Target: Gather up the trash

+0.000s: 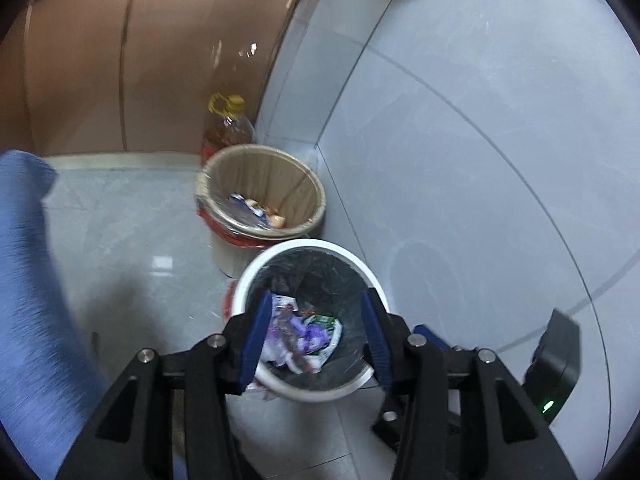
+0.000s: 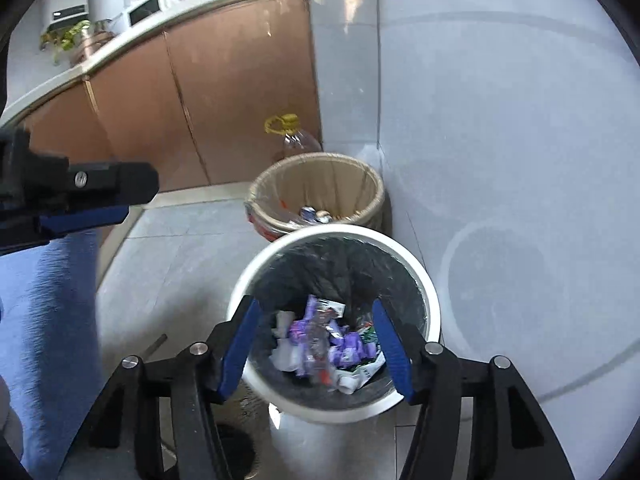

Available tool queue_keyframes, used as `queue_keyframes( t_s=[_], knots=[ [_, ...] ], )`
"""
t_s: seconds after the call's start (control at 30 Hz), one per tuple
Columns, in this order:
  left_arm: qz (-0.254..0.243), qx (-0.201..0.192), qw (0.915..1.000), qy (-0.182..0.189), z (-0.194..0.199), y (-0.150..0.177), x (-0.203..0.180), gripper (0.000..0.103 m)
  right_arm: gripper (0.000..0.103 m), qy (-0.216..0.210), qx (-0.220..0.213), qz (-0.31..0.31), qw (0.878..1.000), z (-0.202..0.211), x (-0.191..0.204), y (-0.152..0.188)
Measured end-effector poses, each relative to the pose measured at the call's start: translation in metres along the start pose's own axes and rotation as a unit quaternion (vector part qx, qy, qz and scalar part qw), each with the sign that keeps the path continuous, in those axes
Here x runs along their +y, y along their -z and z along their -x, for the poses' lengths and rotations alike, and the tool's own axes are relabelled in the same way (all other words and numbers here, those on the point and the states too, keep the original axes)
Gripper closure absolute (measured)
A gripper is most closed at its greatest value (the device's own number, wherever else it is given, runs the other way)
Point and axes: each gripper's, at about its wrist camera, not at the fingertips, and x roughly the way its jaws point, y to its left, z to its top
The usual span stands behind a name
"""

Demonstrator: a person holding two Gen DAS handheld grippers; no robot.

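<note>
Kitchen corner, pale tiled floor under brown cabinets. White bin with black liner straight ahead of and below both grippers, crumpled purple-and-white wrappers heaped at its bottom, framed between each pair of jaws. Right gripper and left gripper both spread wide, holding nothing; which is nearer, not clear. Tan-lined bin just behind, oil bottle beyond.

the right gripper hangs wide open over a white bin with a black bag and crumpled wrappers inside. a tan bin stands just behind it, by brown cupboards.
</note>
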Motion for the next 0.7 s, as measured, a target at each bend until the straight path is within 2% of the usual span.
queue_keyframes(
  t_s=[0.2,0.33,0.43,0.57,0.7],
  knots=[
    [0.002,-0.052,0.9969,-0.060,0.084,0.035,0.027,0.059,0.033,-0.022,-0.032,0.020,0.999,0.055,0.040,0.003],
    [-0.005,-0.089,0.9888,-0.120,0.141,0.067,0.042,0.058,0.023,-0.037,-0.054,0.041,0.997,0.093,0.069,0.010],
    [-0.003,-0.115,0.9790,-0.168,0.181,0.094,0.055,0.052,0.016,-0.047,-0.070,0.060,0.995,0.120,0.090,0.018],
    [0.011,-0.143,0.9656,-0.217,0.221,0.124,0.070,0.052,0.010,-0.070,-0.090,0.087,0.990,0.152,0.119,0.031],
    [0.029,-0.178,0.9475,-0.264,0.266,0.155,0.078,0.052,0.005,-0.094,-0.112,0.112,0.983,0.179,0.142,0.041]
  ],
)
